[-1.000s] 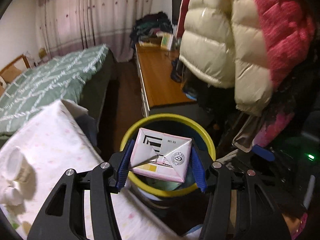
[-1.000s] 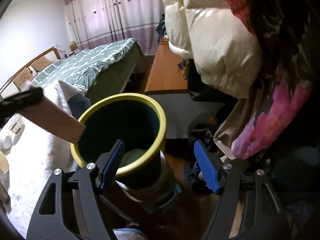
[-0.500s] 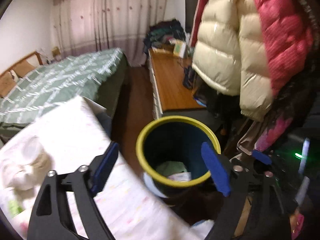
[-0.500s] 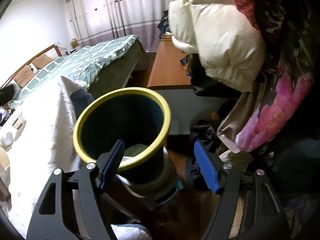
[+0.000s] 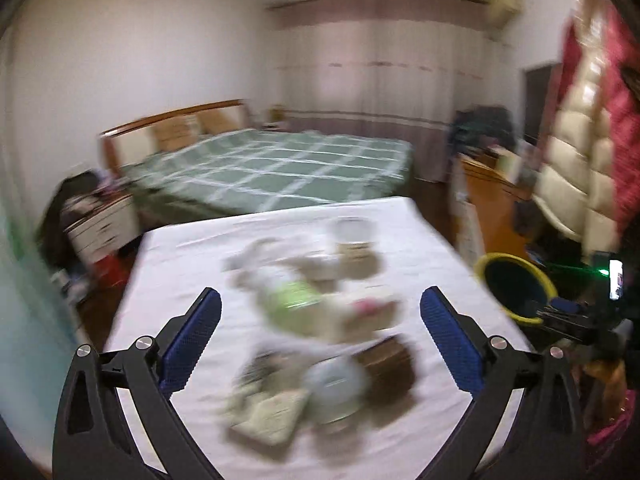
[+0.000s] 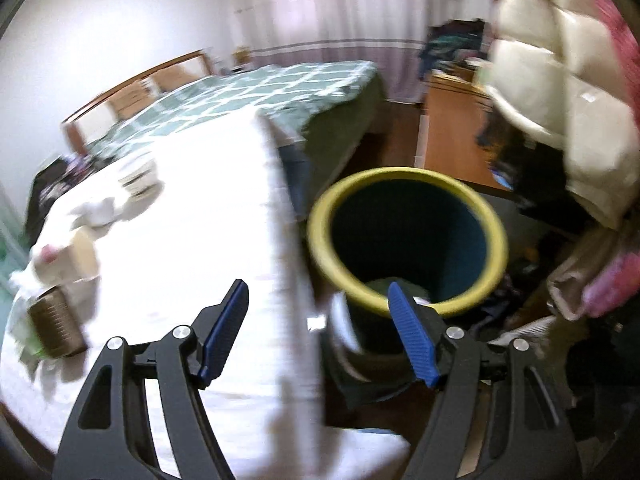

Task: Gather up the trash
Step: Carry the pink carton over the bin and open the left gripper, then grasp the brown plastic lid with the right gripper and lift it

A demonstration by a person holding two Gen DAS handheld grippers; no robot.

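Left gripper (image 5: pixel 320 334): jaws spreading wide, nothing between them. A second ago, clamped on a pink-and-white carton over the bin; half a second ago, already apart with the carton lying down in the bin. Now swung off the bin and aimed at the trash (image 5: pixel 316 340) heaped on the table (image 5: pixel 180 248), straight ahead between the blue pads. Meaning for the task, as a judgement: one piece delivered, next pick being lined up.

Right gripper (image 6: pixel 318 332): jaws apart at a middling width, empty, unchanged in width across the second. Right pad in front of the near rim of the bin (image 6: pixel 408 240), left pad over the table edge; no pinch on the rim visible. View shifted from earlier: bin now more to the right, more table showing.

Further out: bin beside the table's right edge, yellow rim, dark inside, something pale at the bottom. Remaining trash well apart from it: a pale cup, green wrapper, brown box, crumpled paper, all smeared by motion. Bed (image 5: pixel 280 168) with green checked cover behind; padded coats (image 6: pixel 560 80) hanging right.

Writing: none legible now, everything blurred. Earlier only, digits and a round logo on the carton's end.
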